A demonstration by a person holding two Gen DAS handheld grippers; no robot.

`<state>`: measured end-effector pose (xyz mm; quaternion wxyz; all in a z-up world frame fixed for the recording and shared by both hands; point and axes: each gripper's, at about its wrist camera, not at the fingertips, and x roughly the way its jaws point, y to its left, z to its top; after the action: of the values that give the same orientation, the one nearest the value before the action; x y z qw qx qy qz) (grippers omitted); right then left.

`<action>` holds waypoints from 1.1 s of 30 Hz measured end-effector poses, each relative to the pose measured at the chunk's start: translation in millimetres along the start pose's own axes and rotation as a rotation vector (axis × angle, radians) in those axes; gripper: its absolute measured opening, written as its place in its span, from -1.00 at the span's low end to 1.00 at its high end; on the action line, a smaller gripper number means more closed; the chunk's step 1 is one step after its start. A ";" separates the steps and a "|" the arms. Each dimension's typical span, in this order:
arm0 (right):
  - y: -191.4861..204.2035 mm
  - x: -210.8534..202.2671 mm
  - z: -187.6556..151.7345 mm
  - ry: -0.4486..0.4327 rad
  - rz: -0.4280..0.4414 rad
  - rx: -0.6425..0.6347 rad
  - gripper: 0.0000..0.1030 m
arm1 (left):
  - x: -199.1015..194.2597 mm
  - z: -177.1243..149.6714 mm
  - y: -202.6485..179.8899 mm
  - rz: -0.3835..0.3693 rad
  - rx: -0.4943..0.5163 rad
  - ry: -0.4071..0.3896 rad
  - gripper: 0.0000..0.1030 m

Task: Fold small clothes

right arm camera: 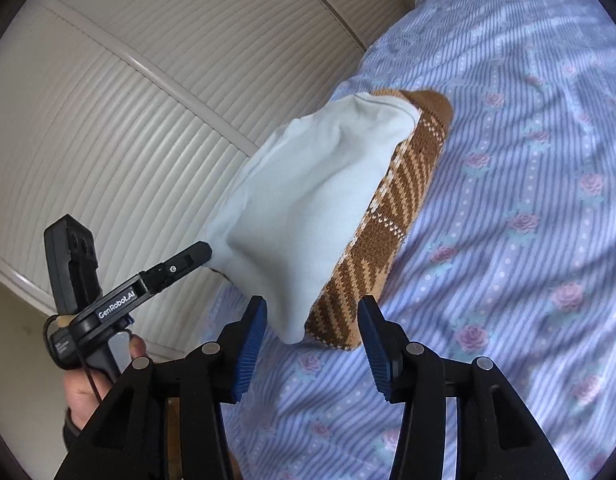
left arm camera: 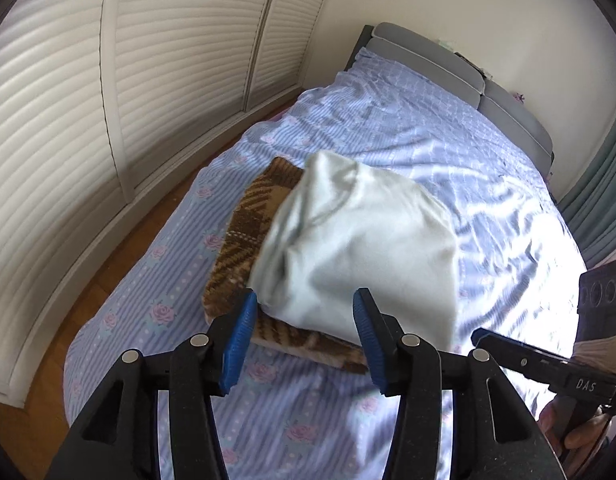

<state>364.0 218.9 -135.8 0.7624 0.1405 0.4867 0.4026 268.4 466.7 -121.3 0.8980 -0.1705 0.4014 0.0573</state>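
Observation:
A pale mint-white garment (left arm camera: 360,232) lies bunched on top of a folded brown patterned knit (left arm camera: 247,216) on the bed. My left gripper (left arm camera: 305,296) is open just short of the pale cloth's near edge, and nothing sits between its blue pads (left arm camera: 239,340). In the right wrist view the pale garment (right arm camera: 308,208) drapes over the knit (right arm camera: 388,216), and my right gripper (right arm camera: 312,300) stands open in front of it, empty. The left gripper (right arm camera: 203,248) shows side-on there, its tip right beside the cloth's left corner. The right gripper (left arm camera: 484,338) pokes in at the right of the left wrist view.
The bed has a blue striped sheet with pink roses (left arm camera: 448,128) (right arm camera: 508,160) and a grey headboard (left arm camera: 428,56). White louvred doors (left arm camera: 107,80) (right arm camera: 127,120) run along the far side, with a strip of wooden floor (left arm camera: 119,260) between. A person's hand (right arm camera: 83,392) holds the left gripper's handle.

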 end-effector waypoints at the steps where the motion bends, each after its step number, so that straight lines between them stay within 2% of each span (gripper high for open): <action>1: 2.9 -9.9 -1.6 -0.014 -0.018 -0.019 -0.05 | -8.7 -3.4 -7.4 0.007 0.009 -0.011 -0.01; 7: 34.5 -92.4 -26.3 -0.133 -0.172 -0.149 -0.05 | -71.7 -31.3 -58.7 0.056 0.044 -0.096 0.19; 9: 44.8 -125.3 -37.2 -0.180 -0.225 -0.181 0.03 | -94.7 -45.8 -80.8 0.072 0.054 -0.130 0.26; 15: 57.3 -221.4 -79.8 -0.294 -0.325 -0.205 0.07 | -151.4 -93.3 -154.4 0.108 0.117 -0.197 0.46; 19: 56.0 -287.5 -116.7 -0.349 -0.390 -0.200 0.10 | -178.7 -124.2 -203.6 0.089 0.147 -0.230 0.57; 23: 43.1 -353.5 -156.4 -0.417 -0.471 -0.169 0.30 | -199.6 -155.9 -257.9 0.061 0.205 -0.245 0.72; 29: 16.4 -434.8 -215.5 -0.491 -0.603 -0.083 0.30 | -225.1 -208.1 -331.7 -0.006 0.318 -0.248 0.86; 33: 4.4 -477.0 -250.1 -0.522 -0.684 -0.041 0.35 | -238.5 -237.6 -366.4 -0.048 0.380 -0.241 0.88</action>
<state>51.6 -180.9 45.2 0.9521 0.0529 0.2882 0.0870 29.5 48.4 3.5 0.9566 0.0002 0.2907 -0.0209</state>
